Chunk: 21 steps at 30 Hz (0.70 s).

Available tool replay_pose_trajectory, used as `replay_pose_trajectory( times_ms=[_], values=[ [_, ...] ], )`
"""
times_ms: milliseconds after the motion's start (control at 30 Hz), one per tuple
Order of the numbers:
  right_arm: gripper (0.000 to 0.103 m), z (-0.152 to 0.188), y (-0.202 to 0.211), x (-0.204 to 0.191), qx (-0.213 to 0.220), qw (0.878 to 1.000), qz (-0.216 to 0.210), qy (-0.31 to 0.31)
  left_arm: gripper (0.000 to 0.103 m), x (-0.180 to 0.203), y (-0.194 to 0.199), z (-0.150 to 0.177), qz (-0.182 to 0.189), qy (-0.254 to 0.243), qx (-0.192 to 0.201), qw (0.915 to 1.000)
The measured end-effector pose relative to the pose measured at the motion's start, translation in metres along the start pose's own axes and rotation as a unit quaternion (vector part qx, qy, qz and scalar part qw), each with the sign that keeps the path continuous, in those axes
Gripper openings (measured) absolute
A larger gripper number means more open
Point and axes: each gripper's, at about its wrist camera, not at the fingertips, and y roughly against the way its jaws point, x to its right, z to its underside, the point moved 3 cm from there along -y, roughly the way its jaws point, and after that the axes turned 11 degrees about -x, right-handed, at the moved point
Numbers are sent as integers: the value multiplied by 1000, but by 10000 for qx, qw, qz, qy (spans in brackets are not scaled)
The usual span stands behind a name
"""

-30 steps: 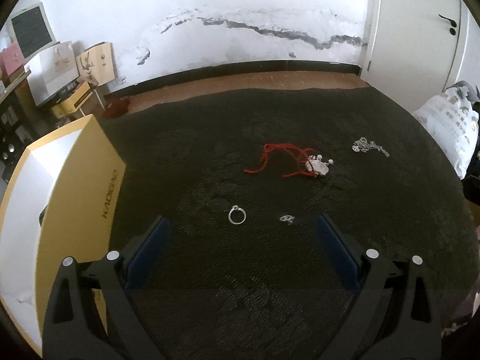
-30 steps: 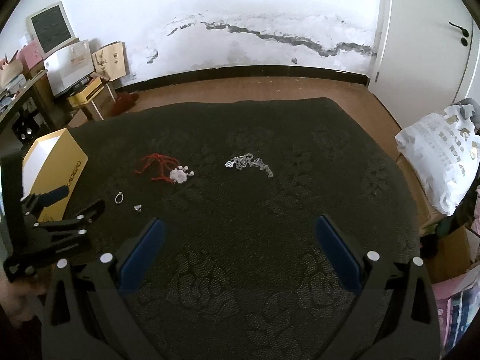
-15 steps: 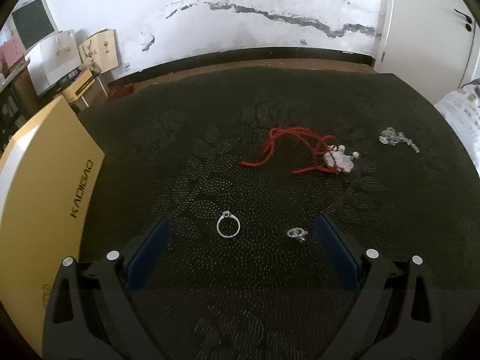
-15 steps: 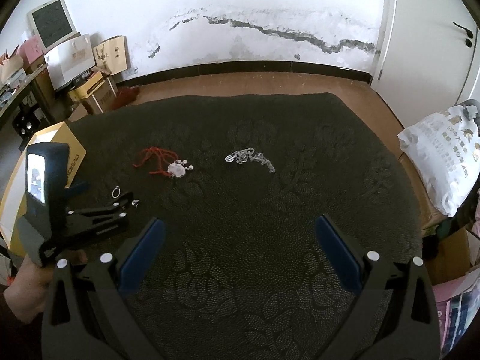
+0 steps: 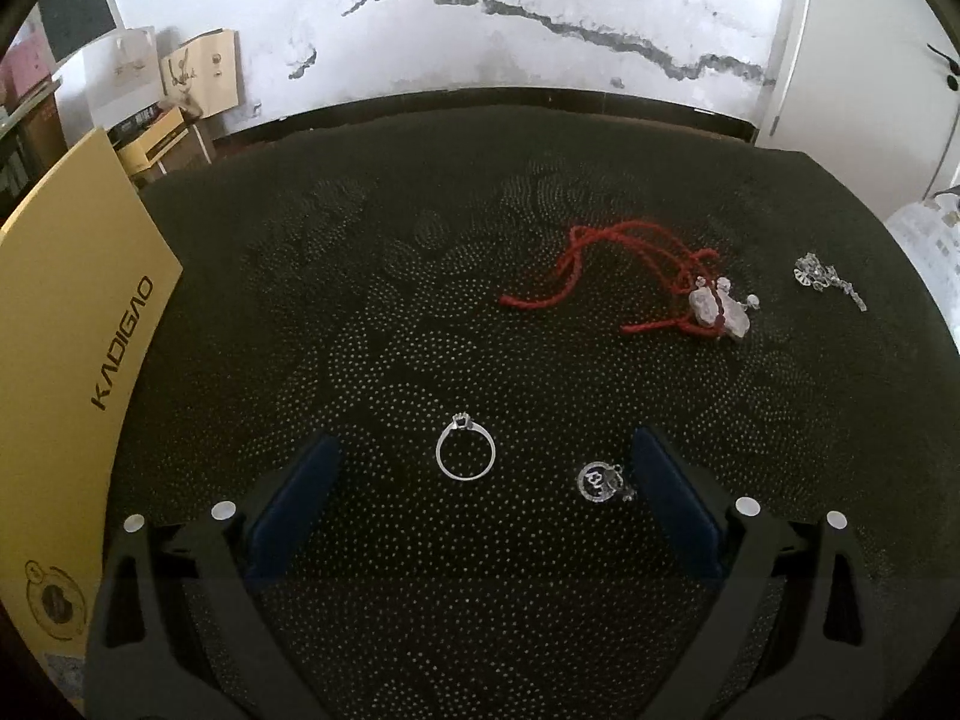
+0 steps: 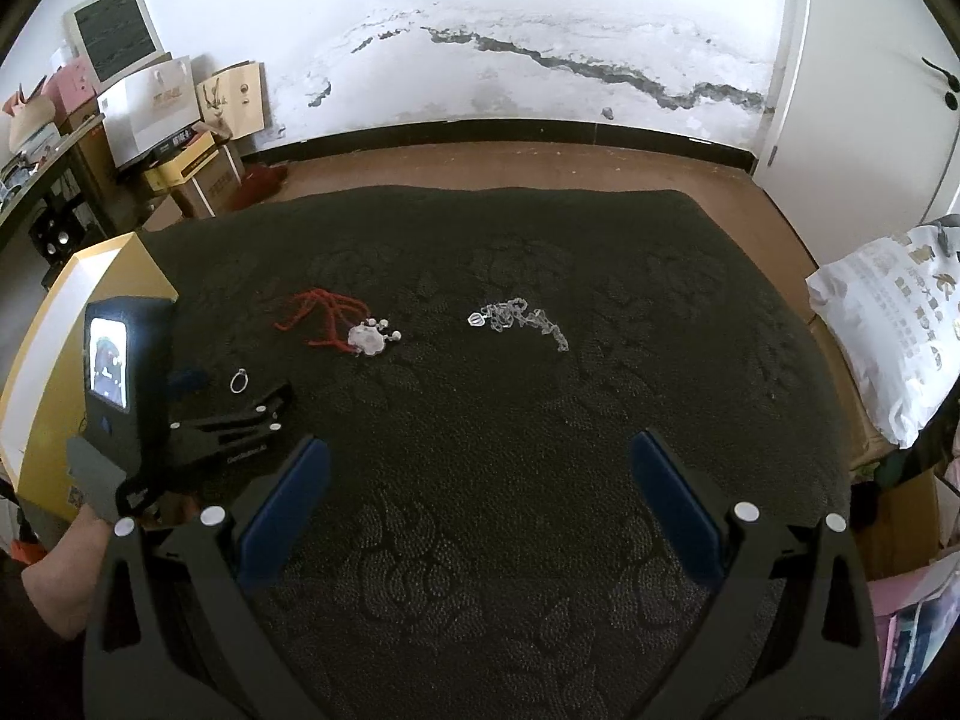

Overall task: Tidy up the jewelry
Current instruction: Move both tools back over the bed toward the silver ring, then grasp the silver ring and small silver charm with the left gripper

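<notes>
A silver ring [image 5: 465, 455] [image 6: 239, 381] lies on the dark patterned cloth, between the open fingers of my left gripper [image 5: 483, 498]. A small round silver charm [image 5: 602, 481] sits just inside the right finger. Farther off lie a red cord necklace with a pale stone pendant [image 5: 717, 306] [image 6: 366, 338] and a silver chain [image 5: 828, 280] [image 6: 519, 319]. A yellow box [image 5: 66, 360] [image 6: 72, 294] stands at the left. My right gripper [image 6: 480, 498] hovers open over bare cloth, well short of the chain. In its view the left gripper [image 6: 228, 414] points at the ring.
The cloth-covered surface [image 6: 540, 420] ends at a wooden floor [image 6: 480, 168] before a cracked white wall. Boxes and bags [image 6: 180, 120] crowd the far left. A printed white bag [image 6: 894, 324] lies off the right edge. A hand [image 6: 72, 558] holds the left gripper.
My left gripper has moved forward and down toward the ring, which now lies between its fingers. The right gripper has held nearly still.
</notes>
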Motion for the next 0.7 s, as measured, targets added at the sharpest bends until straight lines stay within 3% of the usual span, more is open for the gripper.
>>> replay_pose_trajectory(
  times_ms=[333,533,700],
  values=[
    [97,-4,1,-3,8,9999,-143,36,65,-3,8,9,-38,-38,210,9998],
    [97,-5,5,-3,65,9998,-199,54,36,1,11,10,2,-217,286,9994],
    [97,-4,6,1,57,9998,-211,18,32,0,12,10,51,-154,259,9995]
  ],
)
